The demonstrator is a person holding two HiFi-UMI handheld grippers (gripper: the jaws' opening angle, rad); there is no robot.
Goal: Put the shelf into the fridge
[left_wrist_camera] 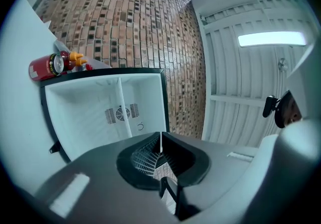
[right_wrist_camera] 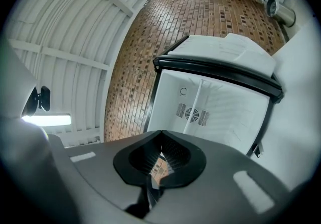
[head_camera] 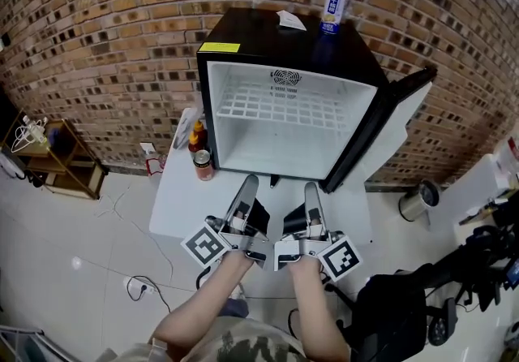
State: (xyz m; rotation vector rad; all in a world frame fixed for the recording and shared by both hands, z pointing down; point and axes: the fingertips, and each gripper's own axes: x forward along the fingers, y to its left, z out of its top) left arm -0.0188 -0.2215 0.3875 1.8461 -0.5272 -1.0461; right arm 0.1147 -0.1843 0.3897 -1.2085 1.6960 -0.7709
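Brick wall [head_camera: 105, 44] ran behind one black fridge [head_camera: 243, 36], whose door [head_camera: 389, 125] hung wide open to the right and showed a white inside. The one shelf [head_camera: 280, 109], a white wire grid, lay flat across the inside about halfway up, with the fan vent on the back wall just above it.

The fridge sat on a low white tabletop [head_camera: 182, 198]. Just beside its front left corner stood one bottle [head_camera: 196, 137] with a yellow cap and one red can [head_camera: 203, 164], close together and left of the opening. A second can, blue and white [head_camera: 332, 10], stood on top of the fridge near the back, with a slip of paper [head_camera: 290, 20] beside it.

Two tools were held side by side before the opening, pointing in. The left tool [head_camera: 246, 186] had its jaws together with nothing between them. The right tool [head_camera: 310, 187] was closed the same way, also empty. Neither touched the shelf.

A wooden rack [head_camera: 61, 161] stood against the wall on the far left, and a metal canister [head_camera: 418, 202] sat on the floor at the right.
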